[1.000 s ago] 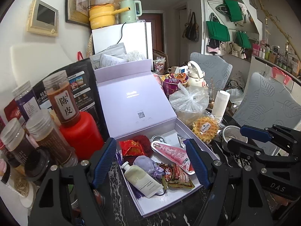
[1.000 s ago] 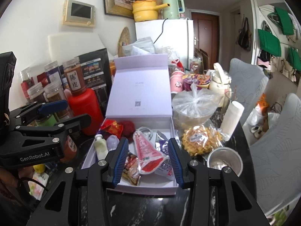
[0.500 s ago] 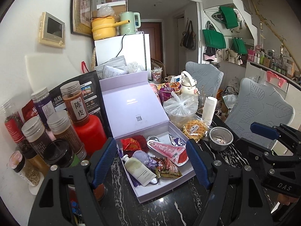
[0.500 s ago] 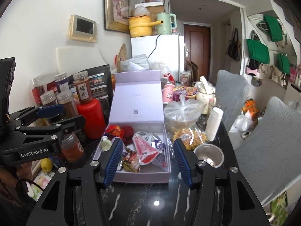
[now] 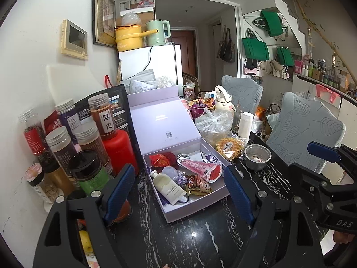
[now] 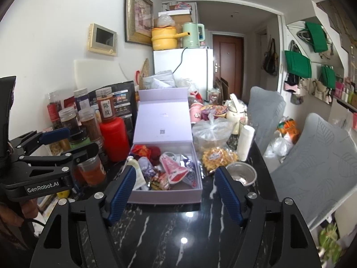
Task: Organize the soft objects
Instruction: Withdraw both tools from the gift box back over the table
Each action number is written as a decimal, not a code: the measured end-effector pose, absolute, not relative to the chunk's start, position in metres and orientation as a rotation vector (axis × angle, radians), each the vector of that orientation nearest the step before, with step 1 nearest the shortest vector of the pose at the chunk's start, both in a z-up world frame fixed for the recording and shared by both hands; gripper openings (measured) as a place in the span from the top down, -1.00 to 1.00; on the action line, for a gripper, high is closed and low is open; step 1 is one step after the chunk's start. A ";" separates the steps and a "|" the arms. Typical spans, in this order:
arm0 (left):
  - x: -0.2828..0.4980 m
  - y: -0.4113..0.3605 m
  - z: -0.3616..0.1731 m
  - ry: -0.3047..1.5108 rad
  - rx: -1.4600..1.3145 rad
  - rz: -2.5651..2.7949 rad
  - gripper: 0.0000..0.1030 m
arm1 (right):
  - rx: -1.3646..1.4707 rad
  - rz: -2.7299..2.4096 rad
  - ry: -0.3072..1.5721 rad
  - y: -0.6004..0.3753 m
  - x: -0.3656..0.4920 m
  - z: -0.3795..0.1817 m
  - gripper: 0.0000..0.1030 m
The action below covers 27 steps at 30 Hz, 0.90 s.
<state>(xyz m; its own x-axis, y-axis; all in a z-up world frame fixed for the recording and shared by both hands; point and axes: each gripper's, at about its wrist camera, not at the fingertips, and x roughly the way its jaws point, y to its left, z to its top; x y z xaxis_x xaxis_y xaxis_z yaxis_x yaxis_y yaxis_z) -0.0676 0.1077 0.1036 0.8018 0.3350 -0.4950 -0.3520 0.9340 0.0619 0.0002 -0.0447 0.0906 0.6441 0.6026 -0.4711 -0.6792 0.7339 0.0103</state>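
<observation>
An open lilac box [image 5: 196,207] [image 6: 166,196] with its lid upright stands on the black marble table. It holds soft items: a pink pouch [image 5: 200,167] [image 6: 175,170], a white tube [image 5: 167,185], a lilac sachet [image 5: 170,170] [image 6: 145,166], red packets [image 5: 159,159] [image 6: 141,150] and snack wrappers [image 5: 197,184]. My left gripper [image 5: 179,194] is open and empty, in front of the box. My right gripper [image 6: 175,195] is open and empty, also in front of the box.
Spice jars [image 5: 60,143] and a red bottle [image 5: 120,149] stand left of the box. A plastic bag [image 5: 214,125], a waffle pack [image 5: 228,147], a metal cup [image 5: 256,158] and a white roll [image 5: 245,125] stand to its right. Grey chairs [image 6: 312,156] are on the right.
Both grippers have pulled back from the box, which now looks smaller and farther. The right gripper's jaws have opened wider. The box contents have not moved.
</observation>
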 end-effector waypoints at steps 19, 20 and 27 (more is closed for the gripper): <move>-0.087 0.097 0.070 0.611 -0.085 0.338 -0.73 | -0.132 0.619 0.573 -0.060 -0.027 0.053 -0.51; -0.086 0.097 0.068 0.614 -0.083 0.338 -0.73 | -0.129 0.611 0.576 -0.061 -0.028 0.051 -0.51; -0.082 0.102 0.061 0.633 -0.104 0.321 -0.73 | -0.141 0.611 0.604 -0.058 -0.027 0.043 -0.51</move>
<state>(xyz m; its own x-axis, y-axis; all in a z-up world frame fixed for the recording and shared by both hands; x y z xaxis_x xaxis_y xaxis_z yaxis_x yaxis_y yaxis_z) -0.0818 0.1021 0.0614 0.7588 0.2629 -0.5959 -0.3260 0.9454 0.0020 -0.0273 -0.0581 0.0426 0.6535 0.4965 -0.5713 -0.5767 0.8155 0.0490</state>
